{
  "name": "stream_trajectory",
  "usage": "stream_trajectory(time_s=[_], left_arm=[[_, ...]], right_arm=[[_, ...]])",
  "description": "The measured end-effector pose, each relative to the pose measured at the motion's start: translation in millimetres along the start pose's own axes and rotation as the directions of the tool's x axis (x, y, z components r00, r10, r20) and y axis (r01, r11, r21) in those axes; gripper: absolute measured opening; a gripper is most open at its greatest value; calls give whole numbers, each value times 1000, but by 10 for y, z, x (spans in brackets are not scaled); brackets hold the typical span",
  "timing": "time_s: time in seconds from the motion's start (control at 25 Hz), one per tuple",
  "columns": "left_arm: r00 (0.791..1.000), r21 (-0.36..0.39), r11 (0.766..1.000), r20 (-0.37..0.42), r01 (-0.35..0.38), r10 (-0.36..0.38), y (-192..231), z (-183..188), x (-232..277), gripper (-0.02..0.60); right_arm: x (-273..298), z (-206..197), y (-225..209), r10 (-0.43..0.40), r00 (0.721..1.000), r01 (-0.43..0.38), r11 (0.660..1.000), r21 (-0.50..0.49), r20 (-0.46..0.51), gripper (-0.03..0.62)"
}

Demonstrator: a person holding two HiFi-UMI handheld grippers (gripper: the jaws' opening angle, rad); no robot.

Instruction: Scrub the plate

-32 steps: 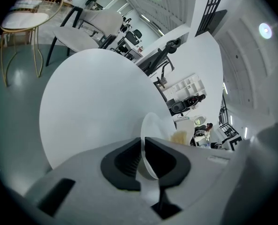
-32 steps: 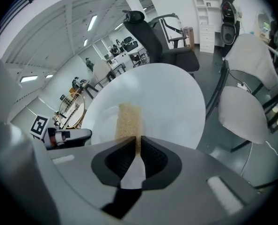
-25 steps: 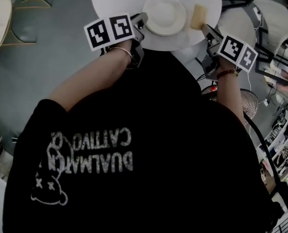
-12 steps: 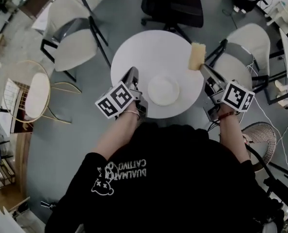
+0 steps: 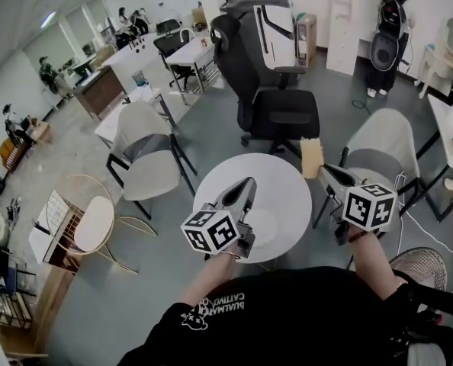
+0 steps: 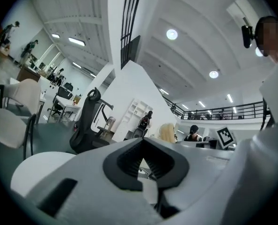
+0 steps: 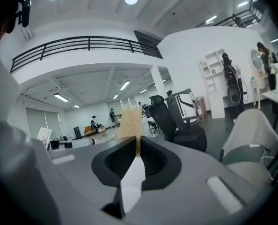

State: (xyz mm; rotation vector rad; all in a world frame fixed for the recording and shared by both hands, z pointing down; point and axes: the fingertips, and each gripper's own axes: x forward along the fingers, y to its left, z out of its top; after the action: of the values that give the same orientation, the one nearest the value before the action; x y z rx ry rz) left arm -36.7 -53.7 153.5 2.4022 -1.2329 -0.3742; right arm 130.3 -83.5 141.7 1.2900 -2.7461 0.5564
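The white plate (image 5: 274, 225) lies on the round white table (image 5: 280, 181), partly hidden behind my left gripper (image 5: 247, 186). That gripper hovers over the table's near left side, pointing away from me, shut with nothing between its jaws. In the left gripper view its gripper (image 6: 143, 159) shows closed jaws against the room. My right gripper (image 5: 322, 171) is raised at the table's right edge and is shut on a tan sponge (image 5: 312, 158). The sponge (image 7: 129, 122) sticks up out of the right gripper (image 7: 137, 146) in its own view.
A black office chair (image 5: 271, 90) stands beyond the table. White chairs stand at the left (image 5: 146, 170) and at the right (image 5: 383, 152). A round stool with a wire frame (image 5: 89, 223) is further left, a floor fan (image 5: 423, 269) at my right.
The head view has swung up from straight down on the table to the room ahead. The left gripper came away from the plate's rim. Both grippers now point forward, raised over the table.
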Motion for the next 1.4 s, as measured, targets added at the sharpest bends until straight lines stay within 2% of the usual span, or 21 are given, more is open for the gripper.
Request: stream_trajectory(time_s=[0.16, 0.24, 0.56, 0.68, 0.84, 1.2, 1.4], left_arm=[[995, 91, 991, 13, 93, -95, -621, 145, 58, 0], [993, 124, 986, 24, 109, -113, -869, 179, 74, -2], [998, 184, 982, 51, 32, -42, -1438, 165, -110, 0], [998, 194, 981, 52, 19, -29, -1571, 24, -240, 0], [1000, 245, 969, 29, 1, -8, -1795, -269, -456, 0], [998, 210, 976, 30, -51, 46, -2139, -712, -696, 0], [997, 217, 974, 47, -65, 57, -2286, -750, -713, 0]], right_arm=[[-353, 324, 70, 33, 998, -28, 995, -94, 51, 35], [-521, 403, 65, 52, 996, -44, 991, -123, 66, 35], [-1099, 364, 20, 83, 995, -76, 989, -126, 47, 35], [-1243, 195, 24, 94, 995, -91, 988, -122, 22, 35], [-1478, -68, 52, 90, 996, -90, 986, -141, -12, 32], [-1930, -405, -64, 98, 993, -106, 986, -130, -68, 32], [-2066, -383, -115, 96, 993, -107, 982, -159, -72, 32]])
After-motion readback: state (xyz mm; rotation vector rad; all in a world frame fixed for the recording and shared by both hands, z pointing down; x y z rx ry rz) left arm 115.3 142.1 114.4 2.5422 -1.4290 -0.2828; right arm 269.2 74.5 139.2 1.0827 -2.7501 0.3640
